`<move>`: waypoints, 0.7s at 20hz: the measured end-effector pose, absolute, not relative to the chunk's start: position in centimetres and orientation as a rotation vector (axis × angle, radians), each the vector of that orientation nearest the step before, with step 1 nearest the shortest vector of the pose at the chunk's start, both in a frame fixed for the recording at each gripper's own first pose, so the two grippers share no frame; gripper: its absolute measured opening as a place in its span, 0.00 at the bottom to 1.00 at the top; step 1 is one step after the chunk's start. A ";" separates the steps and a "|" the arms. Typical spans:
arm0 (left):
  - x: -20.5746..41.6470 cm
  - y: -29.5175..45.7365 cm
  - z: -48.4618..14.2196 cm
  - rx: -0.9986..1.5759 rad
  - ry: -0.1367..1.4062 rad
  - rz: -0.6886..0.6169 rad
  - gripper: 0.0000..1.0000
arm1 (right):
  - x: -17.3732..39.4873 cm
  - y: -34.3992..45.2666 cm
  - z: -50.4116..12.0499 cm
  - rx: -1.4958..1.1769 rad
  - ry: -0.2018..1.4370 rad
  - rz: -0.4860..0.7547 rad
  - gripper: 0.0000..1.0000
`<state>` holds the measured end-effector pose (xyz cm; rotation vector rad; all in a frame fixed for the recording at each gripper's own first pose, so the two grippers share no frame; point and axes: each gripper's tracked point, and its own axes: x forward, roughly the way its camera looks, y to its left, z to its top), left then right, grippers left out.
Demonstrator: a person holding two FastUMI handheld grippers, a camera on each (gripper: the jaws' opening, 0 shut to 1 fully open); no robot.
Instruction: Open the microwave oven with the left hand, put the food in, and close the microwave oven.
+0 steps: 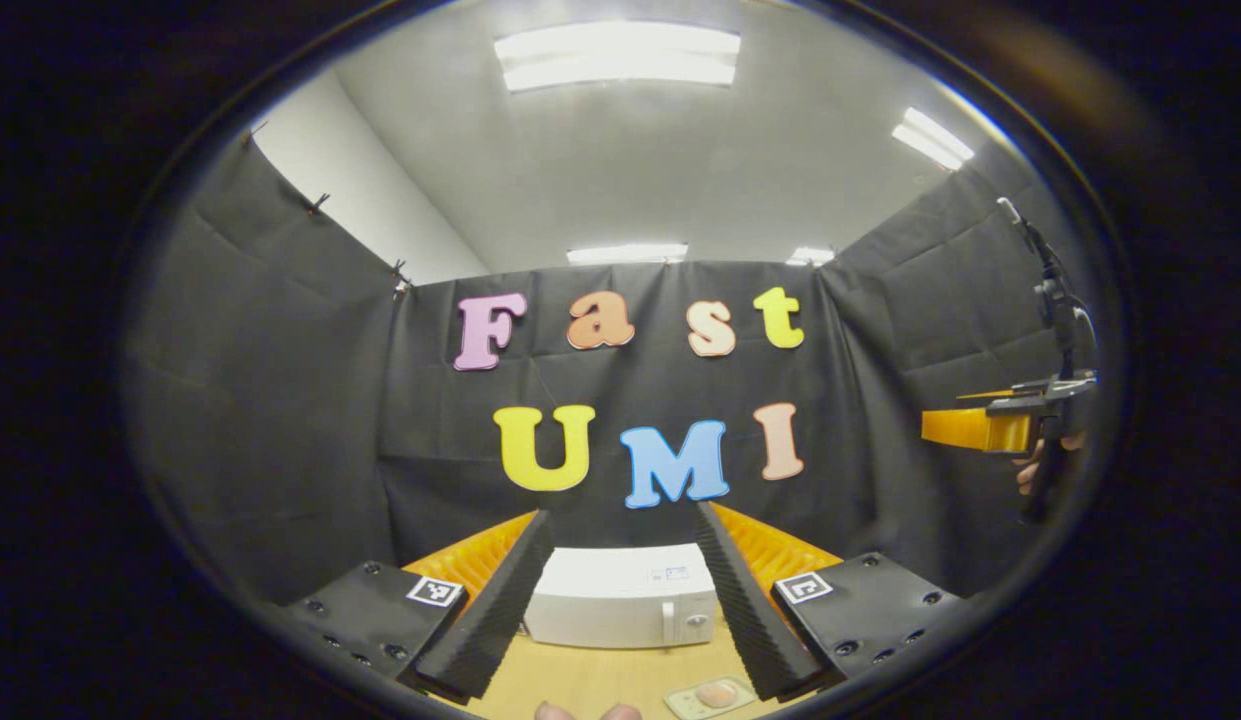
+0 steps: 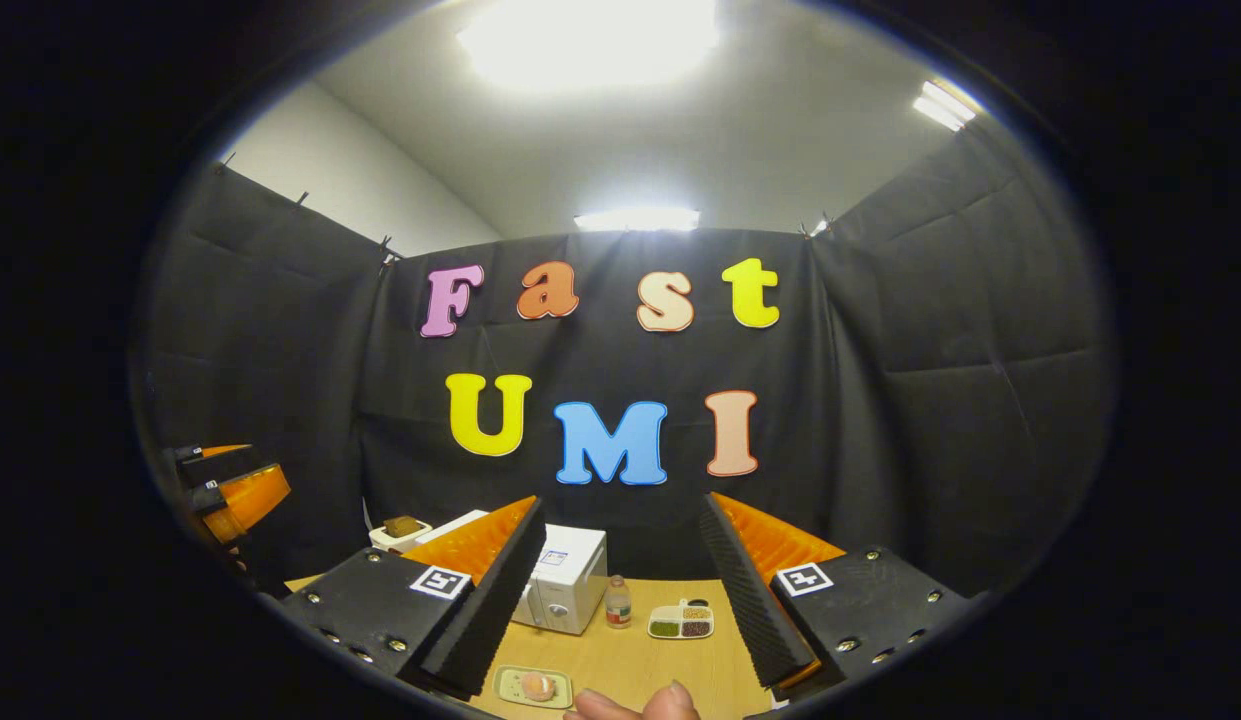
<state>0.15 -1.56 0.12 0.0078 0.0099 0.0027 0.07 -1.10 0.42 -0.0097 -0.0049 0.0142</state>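
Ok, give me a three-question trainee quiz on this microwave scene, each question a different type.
1. True or false: the microwave door is open.
2. Multiple choice: in the right gripper view, what stands between the microwave and the sectioned dish? A) a bottle B) a cup C) a spoon
3. Fill in: the left gripper has its jaws ____.

Key:
1. False. The door is closed, handle untouched.
2. A. The bottle stands on the table.
3. Open, with the microwave seen between the fingers. The food tray lies nearer the person.
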 end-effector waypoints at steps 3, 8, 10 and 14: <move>0.2 -1.9 0.2 0.007 0.010 0.008 0.96 | 0.2 -1.4 0.4 -0.013 0.001 0.023 0.95; 0.9 -3.2 -0.6 0.018 0.028 0.010 0.96 | 0.4 -2.3 -0.2 -0.013 0.014 0.033 0.95; 1.1 -4.0 -1.2 0.018 0.035 0.012 0.96 | 0.7 -2.8 -0.4 -0.007 0.021 0.041 0.95; 2.5 -5.8 -2.9 0.015 0.056 0.019 0.98 | 1.3 -4.3 -1.0 -0.005 0.041 0.056 0.95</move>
